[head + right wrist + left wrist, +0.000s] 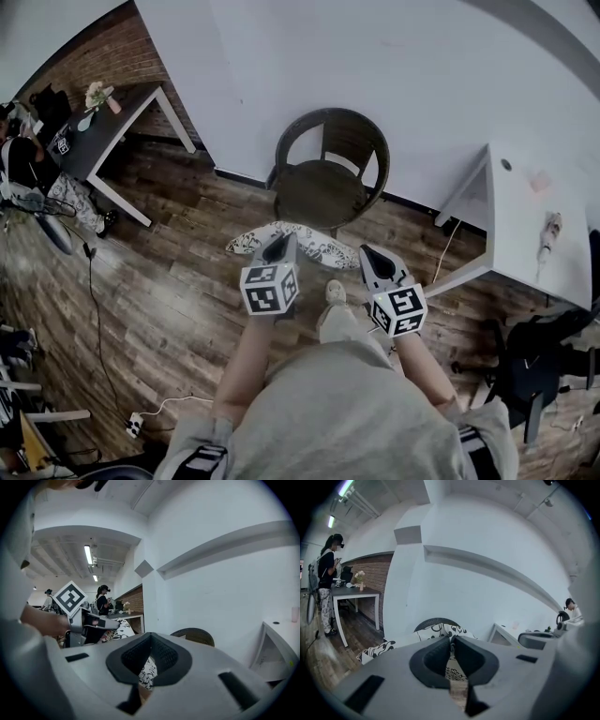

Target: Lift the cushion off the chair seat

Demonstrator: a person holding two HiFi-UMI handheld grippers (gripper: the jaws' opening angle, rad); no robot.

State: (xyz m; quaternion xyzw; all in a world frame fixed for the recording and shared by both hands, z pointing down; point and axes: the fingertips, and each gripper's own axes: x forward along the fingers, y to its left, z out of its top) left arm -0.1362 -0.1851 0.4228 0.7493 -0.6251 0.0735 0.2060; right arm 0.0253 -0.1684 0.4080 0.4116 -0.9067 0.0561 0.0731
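Observation:
The patterned black-and-white cushion (319, 246) hangs in the air in front of the dark round-backed chair (323, 192), whose seat lies bare. My left gripper (279, 246) is shut on the cushion's left part and my right gripper (367, 253) on its right part. In the left gripper view the jaws (452, 641) pinch the cushion fabric (436, 631), with the chair back (437, 620) just behind. In the right gripper view the jaws (150, 639) clamp the fabric (149, 670). The chair (194, 634) shows beyond, and the left gripper's marker cube (70, 599) at the left.
A white desk (534, 225) stands to the right of the chair and a dark table (103, 122) with a small vase at the far left. A person (328, 573) stands by that table. A white wall runs behind the chair. A cable (94, 309) trails over the wooden floor.

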